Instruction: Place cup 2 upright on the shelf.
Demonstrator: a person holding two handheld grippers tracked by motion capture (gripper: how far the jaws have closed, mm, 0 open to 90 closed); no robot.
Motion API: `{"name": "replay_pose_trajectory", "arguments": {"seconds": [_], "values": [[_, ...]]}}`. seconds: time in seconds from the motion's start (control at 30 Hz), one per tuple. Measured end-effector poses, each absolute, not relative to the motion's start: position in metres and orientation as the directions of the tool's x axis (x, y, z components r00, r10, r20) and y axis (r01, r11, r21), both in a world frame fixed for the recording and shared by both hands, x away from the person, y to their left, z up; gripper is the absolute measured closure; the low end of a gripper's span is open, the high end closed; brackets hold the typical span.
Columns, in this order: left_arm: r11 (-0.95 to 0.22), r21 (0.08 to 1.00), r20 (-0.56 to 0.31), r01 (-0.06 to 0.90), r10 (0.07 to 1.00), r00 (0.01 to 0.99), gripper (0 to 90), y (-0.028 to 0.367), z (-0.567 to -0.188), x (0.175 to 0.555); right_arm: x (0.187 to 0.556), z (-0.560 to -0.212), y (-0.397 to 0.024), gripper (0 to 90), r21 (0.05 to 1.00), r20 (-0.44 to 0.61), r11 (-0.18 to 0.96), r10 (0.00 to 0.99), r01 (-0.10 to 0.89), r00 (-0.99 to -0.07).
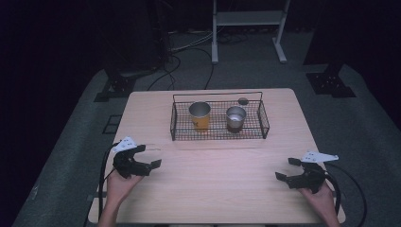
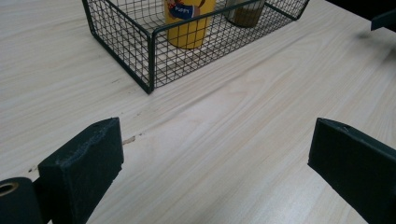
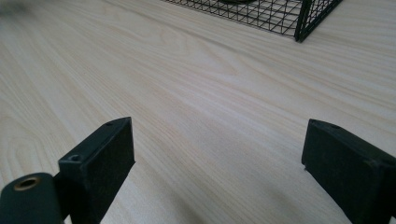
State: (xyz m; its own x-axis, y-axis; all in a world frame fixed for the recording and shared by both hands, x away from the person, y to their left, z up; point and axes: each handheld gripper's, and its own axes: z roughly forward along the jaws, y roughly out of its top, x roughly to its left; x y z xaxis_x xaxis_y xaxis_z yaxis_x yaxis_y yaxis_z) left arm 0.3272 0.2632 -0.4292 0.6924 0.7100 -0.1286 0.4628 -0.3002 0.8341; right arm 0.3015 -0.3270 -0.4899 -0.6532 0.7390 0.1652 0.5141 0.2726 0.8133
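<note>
stage: nothing lifted yet | left claw (image 1: 150, 157) wide, empty, near bench's left front | right claw (image 1: 287, 169) wide, empty, near right front | yellow cup (image 1: 200, 116) and metal cup (image 1: 235, 117) upright in wire basket (image 1: 217, 135) toward bench's far edge | left: reach, grasp

pale wooden table (image 1: 213, 189); wire basket (image 1: 218, 135) sits directly on far half, near half bare.

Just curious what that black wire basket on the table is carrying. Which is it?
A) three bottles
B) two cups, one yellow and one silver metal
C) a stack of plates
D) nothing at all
B: inside the black wire basket stand a yellow cup and a silver metal cup, side by side.
</note>
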Motion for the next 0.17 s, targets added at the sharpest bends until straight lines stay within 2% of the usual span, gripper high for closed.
{"name": "replay_pose_trajectory", "arguments": {"seconds": [0.17], "values": [[-0.287,0.837,-0.137,0.466,0.715,0.686,2.3,0.2650,-0.4351,0.3222,0.3014,-0.4899,-0.3271,8.5,0.815,0.163,0.272,0.739,0.512,-0.653]]}}
